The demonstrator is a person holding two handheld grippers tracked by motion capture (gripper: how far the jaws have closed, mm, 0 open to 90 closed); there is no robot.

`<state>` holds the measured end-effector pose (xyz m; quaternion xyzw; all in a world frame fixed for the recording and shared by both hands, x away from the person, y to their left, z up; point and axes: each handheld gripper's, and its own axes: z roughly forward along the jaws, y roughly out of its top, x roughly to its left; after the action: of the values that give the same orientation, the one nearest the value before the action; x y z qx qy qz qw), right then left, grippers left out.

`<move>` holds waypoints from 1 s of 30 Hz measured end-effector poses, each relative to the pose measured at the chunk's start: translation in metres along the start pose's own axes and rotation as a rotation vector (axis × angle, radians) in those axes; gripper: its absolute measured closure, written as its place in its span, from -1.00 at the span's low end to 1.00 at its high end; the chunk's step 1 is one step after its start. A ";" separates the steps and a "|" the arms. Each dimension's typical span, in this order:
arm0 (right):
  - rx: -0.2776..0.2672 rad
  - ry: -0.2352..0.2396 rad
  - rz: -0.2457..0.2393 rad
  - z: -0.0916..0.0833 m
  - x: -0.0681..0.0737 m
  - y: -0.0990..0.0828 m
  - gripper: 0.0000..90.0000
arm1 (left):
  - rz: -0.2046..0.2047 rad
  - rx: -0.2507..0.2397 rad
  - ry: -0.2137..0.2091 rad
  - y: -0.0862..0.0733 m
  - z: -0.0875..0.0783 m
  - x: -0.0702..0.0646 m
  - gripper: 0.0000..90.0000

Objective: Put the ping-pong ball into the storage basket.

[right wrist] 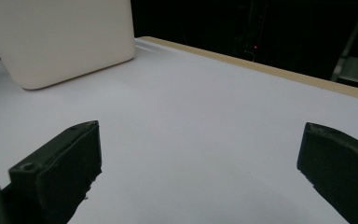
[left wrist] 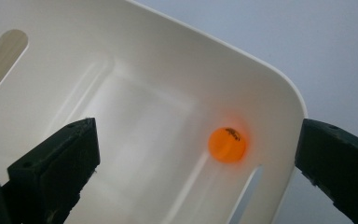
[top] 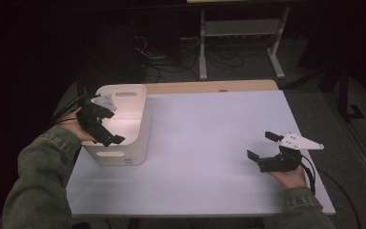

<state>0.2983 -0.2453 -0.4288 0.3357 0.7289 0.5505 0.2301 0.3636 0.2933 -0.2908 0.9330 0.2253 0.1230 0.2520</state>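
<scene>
The left hand-held gripper [top: 106, 125] is held over the open top of a white bin [top: 138, 143] at the left of the table [top: 209, 143], its jaws spread wide apart with nothing between them. Seen along those jaws in the left gripper view, an orange ball [left wrist: 227, 144] lies on the bin's floor [left wrist: 135, 140], close against one side wall and just beside a slot handle cut in that wall. The ball is touched by neither jaw.

The right hand-held gripper [top: 263, 146] is held low over the bare table at the near right, well apart from the bin, its jaws likewise wide apart and empty.

The step in hand is judged to be either the release of the ball into the bin or a reach down for it; which of the two cannot be told. If the ball is to be fetched, the left hand-held gripper must be lowered well into the bin and its jaws centred on the ball, with room kept from the wall.
</scene>
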 end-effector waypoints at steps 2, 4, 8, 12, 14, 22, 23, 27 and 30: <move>0.000 -0.001 0.001 0.000 0.000 0.000 -1.00 | -0.008 -0.021 -0.009 -0.003 0.000 0.001 -1.00; 0.002 -0.001 0.001 0.000 0.000 0.000 -1.00 | -0.013 -0.026 -0.005 -0.005 0.001 0.000 -1.00; 0.002 0.000 -0.004 0.000 0.001 0.000 -1.00 | -0.029 -0.062 -0.003 -0.010 0.001 0.000 -1.00; 0.003 -0.002 -0.003 0.000 0.001 0.000 -1.00 | -0.032 -0.097 0.002 -0.014 -0.001 -0.001 -1.00; 0.003 -0.002 -0.003 0.000 0.001 0.000 -1.00 | -0.033 -0.117 0.012 -0.015 -0.002 -0.002 -1.00; 0.003 -0.001 -0.004 -0.001 0.001 0.000 -1.00 | -0.015 -0.168 0.020 -0.014 -0.002 -0.011 -1.00; 0.003 -0.001 -0.004 -0.001 0.001 0.000 -1.00 | -0.019 -0.176 0.020 -0.015 -0.003 -0.011 -1.00; 0.003 -0.001 -0.005 -0.001 0.001 0.000 -1.00 | -0.024 -0.197 0.016 -0.017 -0.001 -0.012 -1.00; 0.004 -0.001 -0.005 0.000 0.000 0.000 -1.00 | -0.019 -0.209 0.024 -0.018 0.000 -0.014 -1.00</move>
<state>0.2977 -0.2452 -0.4288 0.3346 0.7309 0.5480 0.2312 0.3448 0.3003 -0.3024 0.8980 0.2231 0.1546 0.3464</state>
